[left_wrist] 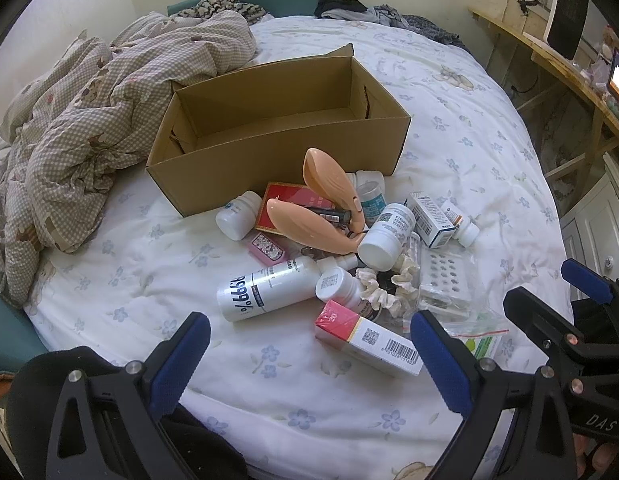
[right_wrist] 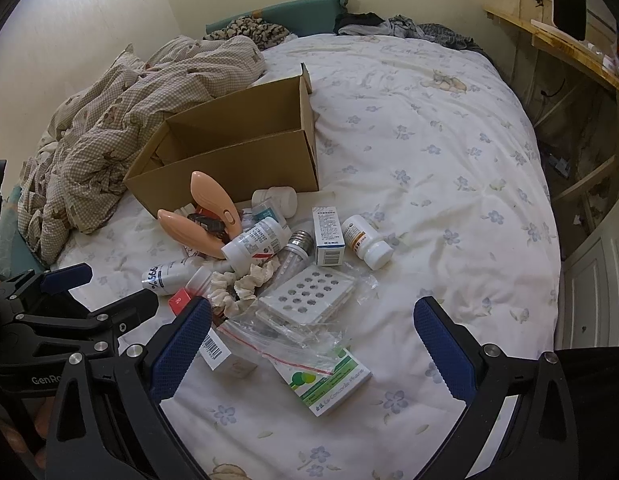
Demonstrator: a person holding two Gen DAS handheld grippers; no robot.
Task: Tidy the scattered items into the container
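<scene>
Left wrist view: the left gripper hovers over the bedsheet with its jaws wide apart, holding and touching nothing. Just ahead, between the open jaws, lies a red-and-white carton. Just beyond it lie a white spray bottle and a cream scrunchie. Further ahead, a peach folding tool rests across several white pill bottles. Beyond the whole pile stands the cardboard box, open-topped and seemingly empty.

Right wrist view: the right gripper also hangs with jaws wide apart, gripping nothing. Between its jaws lie a green-and-white carton and a clear zip bag. Ahead of these sits a blister tray, then a blue-and-white carton and an orange-labelled bottle.

Likely hazards:
- The items overlap, so closing on one may drag or trap a neighbour.
- Round bottles may roll on the soft sheet.
- The thin bag may slip from the pads.
- The two grippers sit near each other and may collide.
</scene>
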